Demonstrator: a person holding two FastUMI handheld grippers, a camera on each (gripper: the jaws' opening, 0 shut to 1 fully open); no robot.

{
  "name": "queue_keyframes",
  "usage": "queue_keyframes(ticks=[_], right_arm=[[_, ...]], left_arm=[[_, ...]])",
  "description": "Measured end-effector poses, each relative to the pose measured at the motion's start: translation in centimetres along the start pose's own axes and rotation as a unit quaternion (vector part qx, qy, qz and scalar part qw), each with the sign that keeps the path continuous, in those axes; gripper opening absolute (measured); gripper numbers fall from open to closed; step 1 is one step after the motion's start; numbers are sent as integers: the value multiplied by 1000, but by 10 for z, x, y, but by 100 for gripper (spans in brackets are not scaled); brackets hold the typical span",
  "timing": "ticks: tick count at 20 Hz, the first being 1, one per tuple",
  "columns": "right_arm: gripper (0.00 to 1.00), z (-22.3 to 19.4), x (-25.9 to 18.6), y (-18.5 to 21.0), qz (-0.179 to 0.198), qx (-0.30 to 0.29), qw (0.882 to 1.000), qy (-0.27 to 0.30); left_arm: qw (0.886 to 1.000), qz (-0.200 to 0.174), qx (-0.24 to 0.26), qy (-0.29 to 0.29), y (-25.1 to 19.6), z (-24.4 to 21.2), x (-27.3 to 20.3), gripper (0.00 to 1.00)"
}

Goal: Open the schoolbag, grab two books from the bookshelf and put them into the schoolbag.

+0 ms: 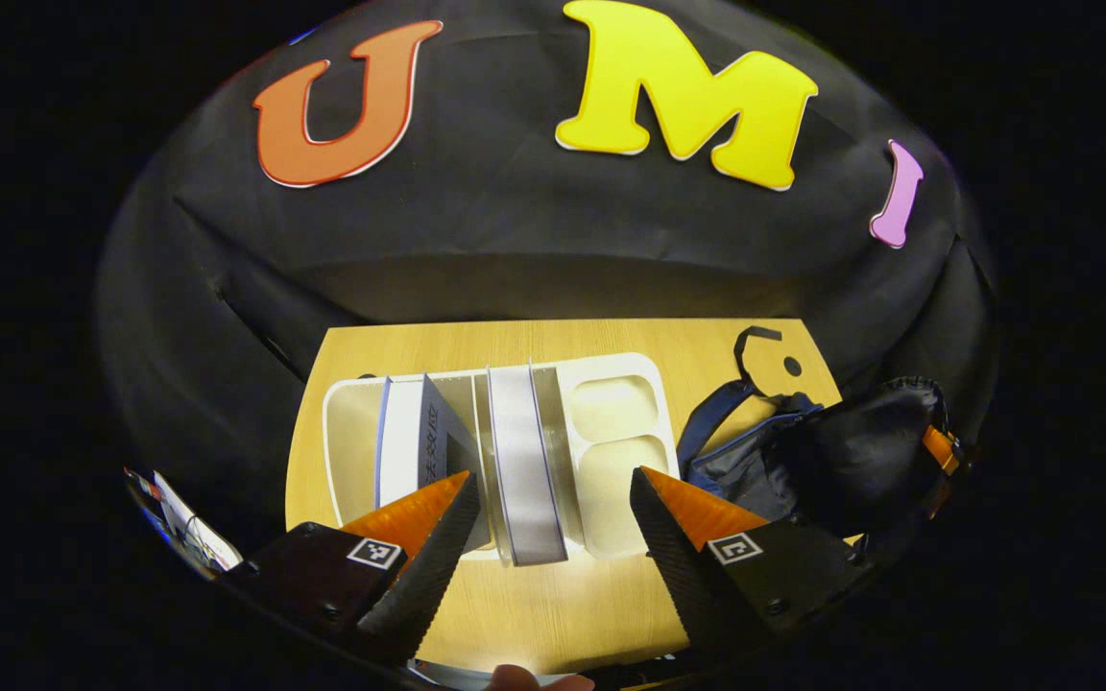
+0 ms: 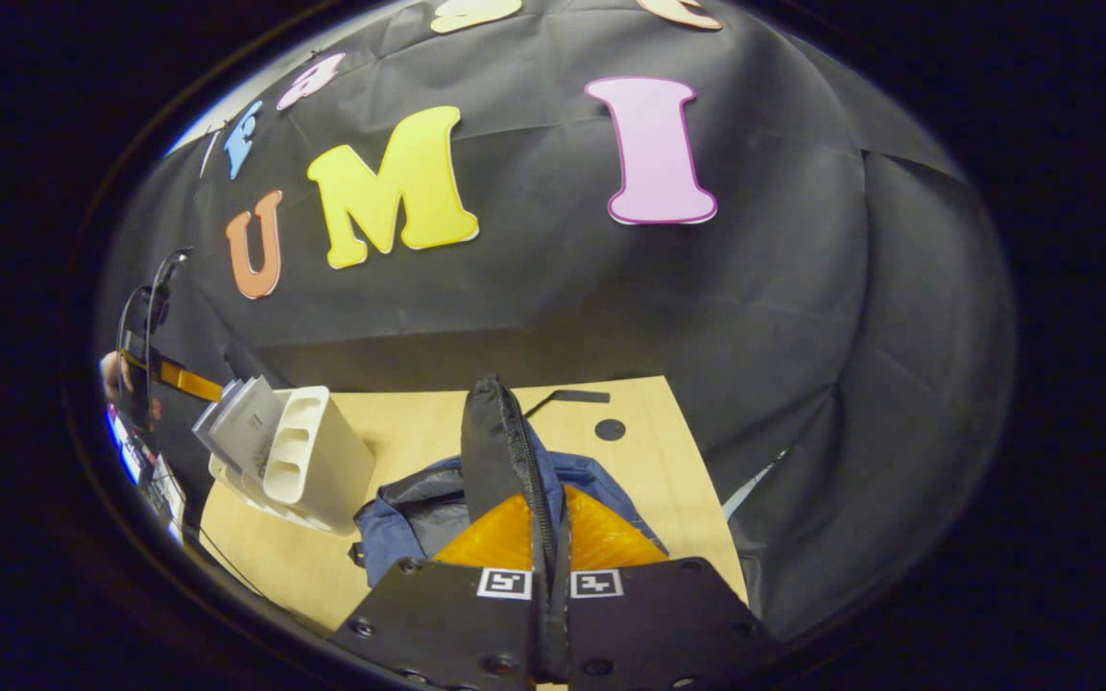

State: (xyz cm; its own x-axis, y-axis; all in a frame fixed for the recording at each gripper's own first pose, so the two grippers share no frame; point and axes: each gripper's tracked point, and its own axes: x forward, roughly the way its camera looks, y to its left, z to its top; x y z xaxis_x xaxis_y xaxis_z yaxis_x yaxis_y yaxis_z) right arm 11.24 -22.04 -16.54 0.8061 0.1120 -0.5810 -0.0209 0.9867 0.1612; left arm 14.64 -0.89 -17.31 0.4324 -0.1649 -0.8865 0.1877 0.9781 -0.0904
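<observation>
A white bookshelf (image 1: 611, 403) stands on the wooden table, with a white book with a blue spine (image 1: 404, 432) and a grey book (image 1: 522, 451) upright in its slots. My left gripper (image 1: 551, 474) hovers open just in front of the books, nothing between its fingers. To the right lies the blue schoolbag (image 1: 735, 461), its black flap (image 1: 860, 451) lifted. In the right gripper view, my right gripper (image 2: 545, 504) is shut on that zippered flap (image 2: 491, 451) and holds it up over the bag (image 2: 409, 518). The bookshelf (image 2: 313, 461) sits to its left.
The table (image 2: 390, 422) ends close behind the bag at the black cloth wall. A bag strap (image 1: 755, 341) lies on the wood behind the schoolbag. A hand (image 2: 111, 376) shows at the far left of the right gripper view.
</observation>
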Motion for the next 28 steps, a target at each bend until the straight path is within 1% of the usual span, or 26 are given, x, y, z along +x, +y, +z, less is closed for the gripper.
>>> queue_keyframes(ticks=[2, 4, 6, 8, 11, 13, 14, 15, 16, 18, 20, 21, 22, 23, 24, 27, 28], right_arm=[[0, 0, 0, -1, 4, 3, 1000, 0], [0, 1, -1, -2, 5, 4, 1000, -5], [0, 0, -3, -4, 5, 4, 1000, -7], [0, 1, -3, -9, 4, 9, 1000, -9], [0, 0, -1, -15, 3, 23, 1000, -13], [0, -2, 0, -19, 2, 27, 1000, -12], [0, -3, -1, -20, 2, 28, 1000, -10], [0, -3, 0, -21, 2, 29, 1000, -11], [0, -2, 0, -20, 3, 29, 1000, -11], [0, -2, 1, -20, 4, 28, 1000, -10], [0, -2, 2, -18, 6, 28, 1000, -10], [0, -1, 2, -17, 7, 27, 1000, -10], [0, -1, 3, -17, 7, 27, 1000, -11], [0, 0, 3, -17, 8, 27, 1000, -12], [0, -1, 3, -18, 8, 29, 999, -12], [0, -3, 3, -18, 11, 35, 999, -12], [0, -4, 2, -19, 10, 36, 999, -12]], left_arm=[[999, 10, 17, 37, 6, -3, 17, 99], [997, 27, 17, 71, 18, -9, 30, 99], [994, 33, 9, 103, 23, -18, 41, 99], [991, 24, -11, 130, 20, -27, 51, 99], [988, 25, -38, 151, 20, -37, 66, 99], [986, 21, -46, 159, 20, -41, 73, 98], [985, 22, -50, 162, 21, -43, 77, 96], [984, 24, -55, 166, 22, -45, 80, 94], [983, 23, -61, 171, 21, -47, 82, 87], [981, 34, -65, 179, 26, -49, 84, 80], [982, 35, -58, 174, 27, -45, 86, 74], [982, 37, -60, 176, 26, -46, 85, 73], [981, 40, -63, 178, 25, -47, 86, 64], [981, 42, -65, 178, 25, -47, 85, 59], [980, 45, -67, 183, 26, -49, 85, 49], [978, 53, -78, 186, 25, -51, 68, 47], [980, 53, -73, 180, 25, -48, 61, 46]])
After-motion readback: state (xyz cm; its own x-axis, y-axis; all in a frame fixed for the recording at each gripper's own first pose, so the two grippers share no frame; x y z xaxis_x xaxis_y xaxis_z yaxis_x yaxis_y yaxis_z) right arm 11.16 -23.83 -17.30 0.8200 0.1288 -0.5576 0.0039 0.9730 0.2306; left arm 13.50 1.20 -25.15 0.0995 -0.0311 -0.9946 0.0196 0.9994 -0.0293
